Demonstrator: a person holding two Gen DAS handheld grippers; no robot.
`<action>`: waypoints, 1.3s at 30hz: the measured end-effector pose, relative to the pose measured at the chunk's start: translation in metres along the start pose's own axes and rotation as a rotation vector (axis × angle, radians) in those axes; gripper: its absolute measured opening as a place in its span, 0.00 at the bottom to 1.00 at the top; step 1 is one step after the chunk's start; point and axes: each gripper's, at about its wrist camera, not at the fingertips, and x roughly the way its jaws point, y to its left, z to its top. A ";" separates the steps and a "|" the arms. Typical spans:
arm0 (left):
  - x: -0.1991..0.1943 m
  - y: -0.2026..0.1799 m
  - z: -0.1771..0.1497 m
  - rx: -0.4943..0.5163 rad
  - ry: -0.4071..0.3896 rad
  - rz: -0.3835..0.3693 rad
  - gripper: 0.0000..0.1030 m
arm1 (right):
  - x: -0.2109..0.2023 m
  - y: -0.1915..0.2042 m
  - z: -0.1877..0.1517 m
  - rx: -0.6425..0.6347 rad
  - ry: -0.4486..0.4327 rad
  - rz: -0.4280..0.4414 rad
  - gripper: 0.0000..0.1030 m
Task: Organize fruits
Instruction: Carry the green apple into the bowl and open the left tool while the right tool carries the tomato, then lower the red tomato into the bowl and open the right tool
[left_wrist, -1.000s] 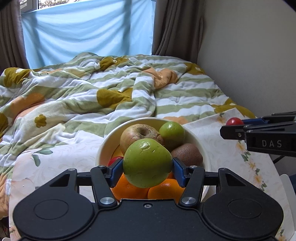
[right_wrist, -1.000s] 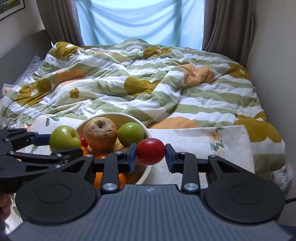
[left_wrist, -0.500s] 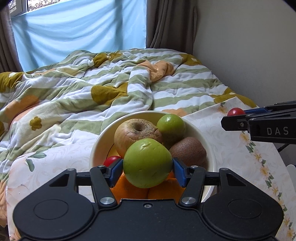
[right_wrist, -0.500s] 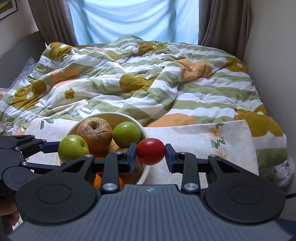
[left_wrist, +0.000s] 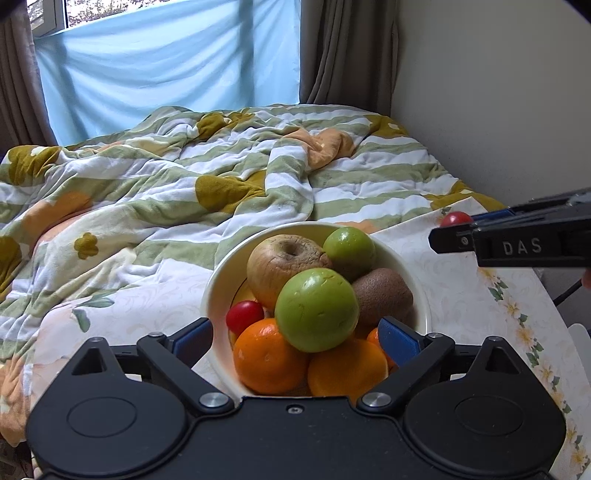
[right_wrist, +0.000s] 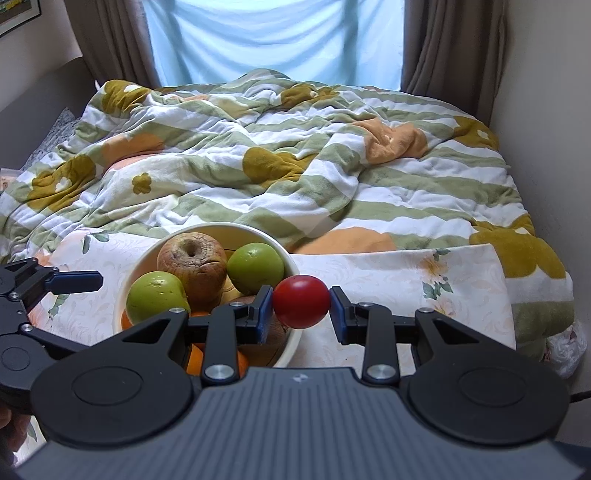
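A cream bowl (left_wrist: 218, 295) holds a wrinkled brown apple (left_wrist: 284, 266), a green apple (left_wrist: 349, 247), a kiwi (left_wrist: 384, 295), oranges (left_wrist: 269, 354) and a small red fruit (left_wrist: 244, 314). A second green apple (left_wrist: 317, 309) rests on top of the oranges. My left gripper (left_wrist: 295, 338) hovers over the near rim with its jaws opening wide. The blue pads (left_wrist: 397, 336) stand clear of that apple on both sides. My right gripper (right_wrist: 301, 308) is shut on a round red fruit (right_wrist: 301, 301), held just right of the bowl (right_wrist: 293, 267).
The bowl stands on a floral tablecloth (right_wrist: 406, 280) whose far edge meets a bed with a rumpled green-striped quilt (right_wrist: 277, 166). A plain wall (left_wrist: 498, 92) rises on the right. Curtains and a blue-covered window lie beyond the bed.
My left jaws have spread apart and let go of the green apple, which now lies on the oranges in the bowl. The right gripper keeps its hold on the red fruit.
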 end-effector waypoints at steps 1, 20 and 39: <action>-0.002 0.001 -0.002 0.004 0.001 0.012 0.96 | 0.001 0.002 0.001 -0.007 0.000 0.003 0.47; -0.039 0.031 -0.033 -0.032 0.003 0.156 0.98 | 0.047 0.040 0.020 -0.059 0.060 0.129 0.47; -0.077 0.037 -0.043 -0.166 -0.052 0.167 0.98 | 0.015 0.034 0.010 -0.045 0.004 0.138 0.86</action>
